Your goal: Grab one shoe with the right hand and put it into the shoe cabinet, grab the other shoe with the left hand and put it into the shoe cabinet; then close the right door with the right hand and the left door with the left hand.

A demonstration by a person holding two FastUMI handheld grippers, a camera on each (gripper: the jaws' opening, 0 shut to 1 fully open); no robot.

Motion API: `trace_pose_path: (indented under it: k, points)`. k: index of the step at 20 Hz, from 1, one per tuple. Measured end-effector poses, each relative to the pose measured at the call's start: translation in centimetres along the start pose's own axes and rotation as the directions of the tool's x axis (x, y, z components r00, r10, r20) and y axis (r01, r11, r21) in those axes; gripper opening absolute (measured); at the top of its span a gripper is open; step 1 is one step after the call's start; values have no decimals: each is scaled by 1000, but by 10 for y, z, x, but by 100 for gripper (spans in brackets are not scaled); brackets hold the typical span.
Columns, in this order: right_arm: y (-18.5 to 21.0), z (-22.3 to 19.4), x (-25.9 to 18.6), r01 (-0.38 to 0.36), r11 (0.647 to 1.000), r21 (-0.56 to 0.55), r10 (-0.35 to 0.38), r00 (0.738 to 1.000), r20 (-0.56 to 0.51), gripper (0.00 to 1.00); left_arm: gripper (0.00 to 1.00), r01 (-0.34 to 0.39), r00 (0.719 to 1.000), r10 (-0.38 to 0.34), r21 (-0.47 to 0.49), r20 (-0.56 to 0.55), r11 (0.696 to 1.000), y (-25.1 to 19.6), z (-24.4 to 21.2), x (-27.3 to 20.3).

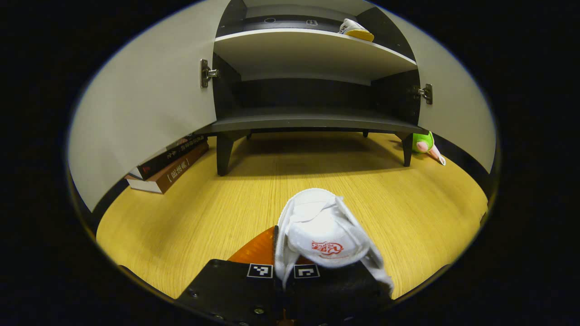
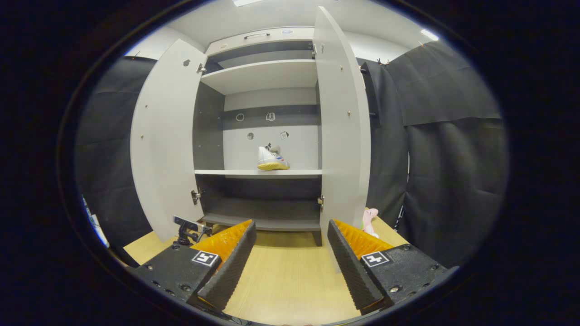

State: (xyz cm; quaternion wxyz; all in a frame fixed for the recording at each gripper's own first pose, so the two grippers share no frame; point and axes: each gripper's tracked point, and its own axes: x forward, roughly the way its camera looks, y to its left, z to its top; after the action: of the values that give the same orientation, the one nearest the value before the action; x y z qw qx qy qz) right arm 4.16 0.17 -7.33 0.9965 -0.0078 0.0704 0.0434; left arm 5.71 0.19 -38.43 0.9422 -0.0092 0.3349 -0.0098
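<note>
In the left gripper view, a white shoe with a red logo is pinched between my left gripper's fingers, low over the wooden floor. Ahead stands the shoe cabinet with both doors open. The other white shoe with a yellow sole lies on its upper shelf, toward the right. In the right gripper view, my right gripper is open and holds nothing, well back from the cabinet. That yellow-soled shoe rests on the middle shelf there.
The left door and right door swing wide. Stacked books lie under the left door. A green and pink plush toy sits by the cabinet's right leg. The bottom shelf is bare. Black cloth hangs on the right.
</note>
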Motion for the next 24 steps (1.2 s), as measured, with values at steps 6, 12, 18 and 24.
trace_pose_path:
  k: [6,12,18,24]
  points:
    - [12,5,2,-30,999,-18,30,999,13,99,13,-38,990,44,-42,136,998,12,57,-75]
    - [29,5,5,-80,997,-20,80,997,12,99,3,-2,953,37,-117,299,993,17,180,-145]
    - [40,10,4,-117,993,-33,118,993,21,99,2,43,910,22,-147,414,988,8,313,-146]
    - [38,14,1,-113,993,-42,114,993,31,99,2,2,918,62,-162,392,987,12,422,-73]
